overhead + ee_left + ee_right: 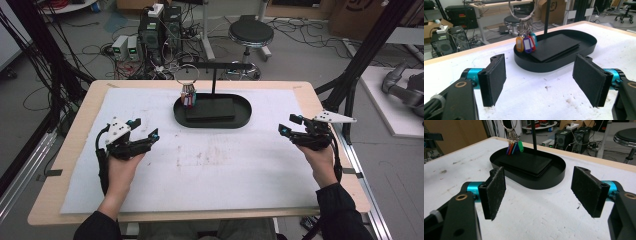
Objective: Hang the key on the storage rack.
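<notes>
Both grippers sat low near the front of the worktop (150, 165), left gripper (142, 134) and right gripper (291, 125), fingers wide apart and holding nothing. Key ring (186, 75) with its coloured tags (526, 44) hung from the stand (215, 66) over the far-left end of the black tray (240, 117), well away from both. I'd come in slowly and grip the ring itself, not the floppy tags. Inside the tray: just the stand's flat black base.

A wooden table (80, 125) carries a stained white mat (210, 165), seemingly foam, bearing a black oval tray (245, 107).
</notes>
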Motion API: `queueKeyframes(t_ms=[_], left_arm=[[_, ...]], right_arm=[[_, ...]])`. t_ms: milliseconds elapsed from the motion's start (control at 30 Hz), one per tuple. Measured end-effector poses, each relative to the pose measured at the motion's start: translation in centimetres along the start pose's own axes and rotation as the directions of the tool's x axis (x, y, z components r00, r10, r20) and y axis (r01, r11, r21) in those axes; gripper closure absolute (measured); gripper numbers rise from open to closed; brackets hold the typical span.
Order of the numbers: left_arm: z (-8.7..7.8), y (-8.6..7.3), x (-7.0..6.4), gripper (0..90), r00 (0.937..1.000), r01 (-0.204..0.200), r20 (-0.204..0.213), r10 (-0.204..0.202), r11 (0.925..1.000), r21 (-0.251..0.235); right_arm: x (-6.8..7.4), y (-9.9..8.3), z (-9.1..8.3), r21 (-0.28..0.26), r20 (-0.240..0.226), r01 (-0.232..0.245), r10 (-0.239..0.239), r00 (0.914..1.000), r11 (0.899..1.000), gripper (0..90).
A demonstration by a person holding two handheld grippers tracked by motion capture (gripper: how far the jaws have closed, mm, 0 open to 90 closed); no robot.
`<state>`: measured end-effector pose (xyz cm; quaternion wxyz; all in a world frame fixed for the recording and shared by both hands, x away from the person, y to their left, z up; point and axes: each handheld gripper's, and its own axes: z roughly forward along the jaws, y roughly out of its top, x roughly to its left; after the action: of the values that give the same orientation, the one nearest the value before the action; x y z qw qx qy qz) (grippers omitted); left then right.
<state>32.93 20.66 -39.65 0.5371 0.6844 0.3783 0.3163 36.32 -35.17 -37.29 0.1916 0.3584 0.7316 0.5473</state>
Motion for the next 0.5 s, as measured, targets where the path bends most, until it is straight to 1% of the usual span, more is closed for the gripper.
queueKeyframes(t_ms=[167,267,367,433,500], left_arm=[[-0.14,0.04,0.01,26.8,1.0,-0.005,0.003,0.005,1.0,-0.009],[-0.15,0.08,0.12,26.8,0.9998,-0.018,-0.009,0.018,0.9998,-0.006],[-0.19,0.07,0.4,26.8,0.9999,-0.008,-0.011,0.008,0.9999,-0.01],[-0.18,0.07,0.57,26.8,0.9998,-0.011,-0.014,0.01,0.9999,-0.009],[-0.21,0.09,0.75,26.8,0.9999,-0.006,-0.013,0.006,0.9999,-0.011]], right_arm=[[0.13,0.03,-0.05,-0.003,0.0,0.003,-0.003,1.0,1.0,28.1],[0.14,0.02,-0.06,0.002,-0.001,0.002,-0.002,1.0,1.0,28.1],[0.13,-0.02,-0.04,0.004,-0.002,0.004,-0.004,1.0,1.0,28.1],[0.14,-0.09,-0.07,0.004,0.002,0.01,-0.01,0.9999,1.0,28.0],[0.21,-0.15,-0.17,0.005,0.006,0.007,-0.007,1.0,1.0,28.0]])
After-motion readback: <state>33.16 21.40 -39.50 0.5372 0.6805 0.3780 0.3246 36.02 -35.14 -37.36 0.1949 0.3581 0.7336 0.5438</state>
